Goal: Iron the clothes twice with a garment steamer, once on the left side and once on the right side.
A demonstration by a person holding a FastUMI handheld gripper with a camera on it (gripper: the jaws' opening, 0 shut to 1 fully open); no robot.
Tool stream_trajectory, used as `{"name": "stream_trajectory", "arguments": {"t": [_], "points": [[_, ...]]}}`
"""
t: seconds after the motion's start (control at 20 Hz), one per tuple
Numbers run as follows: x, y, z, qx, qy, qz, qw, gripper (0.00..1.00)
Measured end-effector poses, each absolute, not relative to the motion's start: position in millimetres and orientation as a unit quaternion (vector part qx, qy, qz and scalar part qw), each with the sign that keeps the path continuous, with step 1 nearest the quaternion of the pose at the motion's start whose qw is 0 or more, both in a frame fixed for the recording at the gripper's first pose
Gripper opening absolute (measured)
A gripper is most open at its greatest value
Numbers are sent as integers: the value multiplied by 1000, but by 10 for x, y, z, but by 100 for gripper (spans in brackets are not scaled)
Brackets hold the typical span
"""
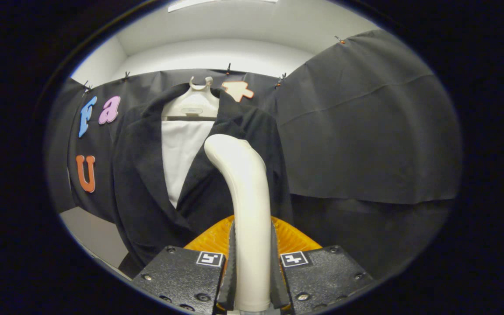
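The gripper (252, 280) is clamped on the white handle (245, 205) of the garment steamer, one finger pressing each side of it. The handle rises straight up from between the fingers and bends at its rounded top toward the hanging clothes. Below the handle, just beyond the fingers, the steamer's ribbed orange body (210, 238) spreads out to either side; its lower part is hidden by the finger blocks.

Taking the handle as the landmark, the black jacket (140, 192) hangs directly behind it, and the handle's bent top overlaps the jacket's lapel on the right of the opening. The jacket sits on a white hanger (190, 105), whose hook is above and slightly left of the handle's top. Inside the open front of the jacket, a white shirt (182, 153) fills the V between the lapels, just left of the handle's upper part. Whether the steamer touches the cloth cannot be told.

To the right of the handle, behind the jacket, the black cloth wall (365, 131) hangs in wide folds. Above it are a pale wall and ceiling (217, 48), well above the handle's top.
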State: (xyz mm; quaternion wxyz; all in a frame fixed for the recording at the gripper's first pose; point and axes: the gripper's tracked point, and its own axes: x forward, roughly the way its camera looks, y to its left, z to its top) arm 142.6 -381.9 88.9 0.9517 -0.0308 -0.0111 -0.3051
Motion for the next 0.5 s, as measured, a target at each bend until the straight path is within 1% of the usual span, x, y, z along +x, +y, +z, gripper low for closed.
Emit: {"name": "stream_trajectory", "arguments": {"t": [0.5], "points": [[1345,-3781,139,-18,40,-313,949,35]]}}
